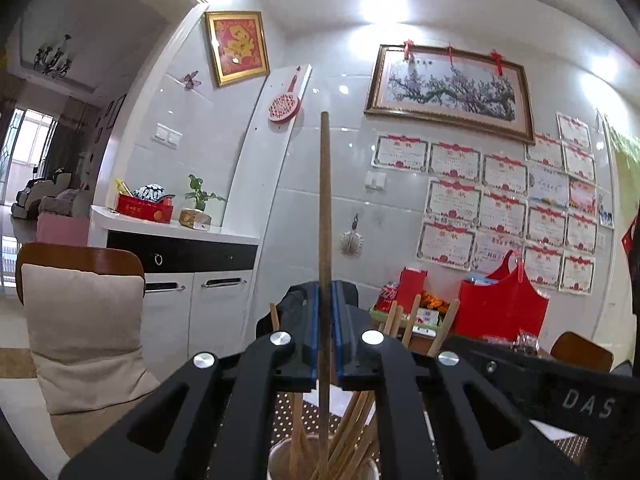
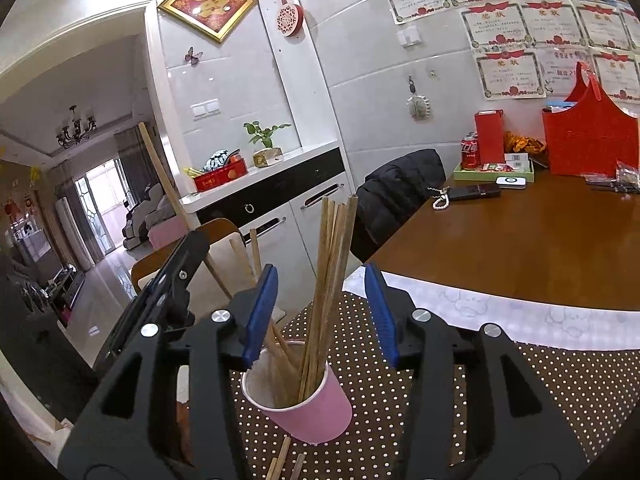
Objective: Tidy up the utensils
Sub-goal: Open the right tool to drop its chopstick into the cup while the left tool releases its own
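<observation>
Left gripper [image 1: 327,312] jaws clamp one upright chopstick [image 1: 325,216] above the pink cup [image 2: 304,400] of chopsticks [image 2: 326,280], right gripper [image 2: 322,312] jaws stand open around that bundle, the cup on a dotted mat [image 2: 540,392] at the bench [image 2: 520,248] edge.

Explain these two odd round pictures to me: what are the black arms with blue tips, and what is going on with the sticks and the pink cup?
Each picture comes from a small wide-angle camera on a hand-held tool, a two-finger gripper carried by a person. One view looks along the left gripper, whose blue pads are shut on a single upright chopstick. The other looks along the right gripper, which is open above a pink cup already holding chopsticks. The cup stands on a dotted brown mat on a wooden table. A few loose chopsticks lie beside the cup.
</observation>
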`<action>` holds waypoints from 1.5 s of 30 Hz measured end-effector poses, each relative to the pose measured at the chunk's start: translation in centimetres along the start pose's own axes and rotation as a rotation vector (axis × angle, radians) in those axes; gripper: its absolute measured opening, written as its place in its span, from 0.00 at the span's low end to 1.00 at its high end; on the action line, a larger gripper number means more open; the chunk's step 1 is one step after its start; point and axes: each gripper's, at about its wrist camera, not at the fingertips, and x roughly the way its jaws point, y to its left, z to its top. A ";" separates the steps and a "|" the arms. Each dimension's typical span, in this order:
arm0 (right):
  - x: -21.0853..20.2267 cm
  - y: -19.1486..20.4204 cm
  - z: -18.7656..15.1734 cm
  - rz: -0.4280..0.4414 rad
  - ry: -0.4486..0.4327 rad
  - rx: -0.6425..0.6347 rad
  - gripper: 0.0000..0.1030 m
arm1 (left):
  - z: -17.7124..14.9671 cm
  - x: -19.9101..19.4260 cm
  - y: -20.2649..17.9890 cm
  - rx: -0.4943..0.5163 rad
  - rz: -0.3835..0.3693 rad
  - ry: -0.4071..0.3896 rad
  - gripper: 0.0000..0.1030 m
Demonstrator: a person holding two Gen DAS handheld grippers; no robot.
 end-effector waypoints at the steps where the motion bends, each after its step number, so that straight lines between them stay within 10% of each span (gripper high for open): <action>1: 0.0 0.0 0.0 0.000 0.002 0.001 0.45 | 0.0 0.0 0.0 0.005 0.002 0.013 0.06; 45: -5.3 3.0 -1.9 0.046 0.013 0.007 0.52 | 4.1 -10.4 0.5 0.177 0.165 0.051 0.43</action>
